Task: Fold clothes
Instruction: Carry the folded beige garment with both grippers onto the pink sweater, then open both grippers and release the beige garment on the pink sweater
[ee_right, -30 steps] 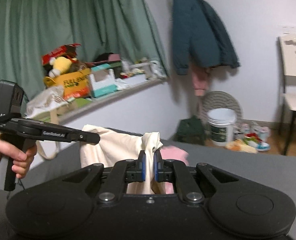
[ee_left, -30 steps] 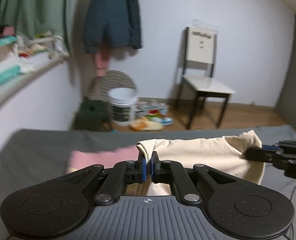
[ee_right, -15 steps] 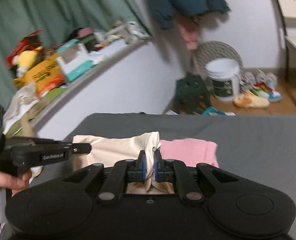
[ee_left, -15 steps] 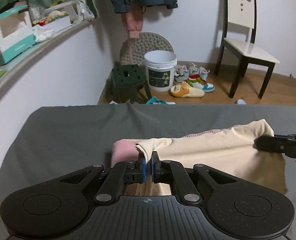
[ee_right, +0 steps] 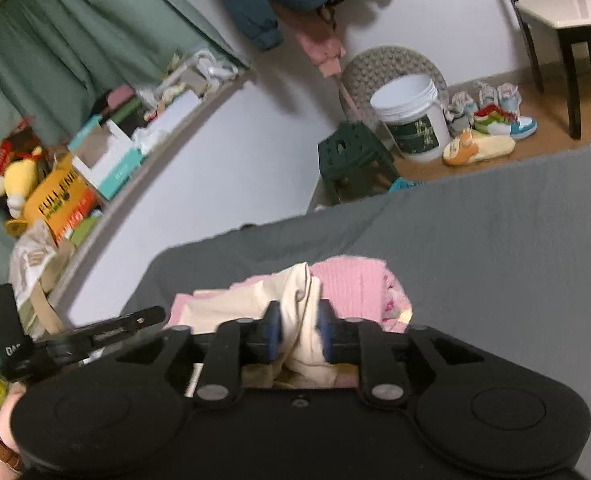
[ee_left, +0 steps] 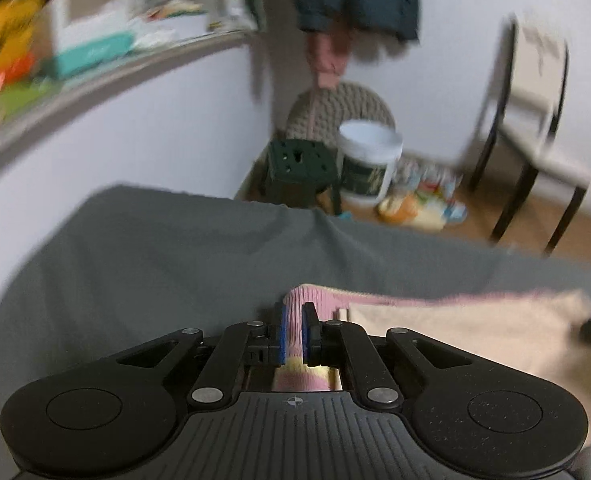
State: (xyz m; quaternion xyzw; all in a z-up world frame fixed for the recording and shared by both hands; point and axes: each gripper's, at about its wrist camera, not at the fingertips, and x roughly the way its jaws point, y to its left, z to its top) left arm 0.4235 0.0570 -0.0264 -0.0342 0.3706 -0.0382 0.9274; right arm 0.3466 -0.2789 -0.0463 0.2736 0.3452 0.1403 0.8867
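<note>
Cloth lay bunched on the grey bed (ee_right: 495, 248): a cream garment (ee_right: 231, 300) over a pink garment (ee_right: 355, 280). Your left gripper (ee_left: 293, 320) pinched pink fabric; your right gripper (ee_right: 297, 328) sat half-parted around a cream fold, its grip unclear.

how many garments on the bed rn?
2. A cream garment on top, pinched by both grippers; a pink knit garment beneath it on the grey bed. More could be hidden underneath.
</note>
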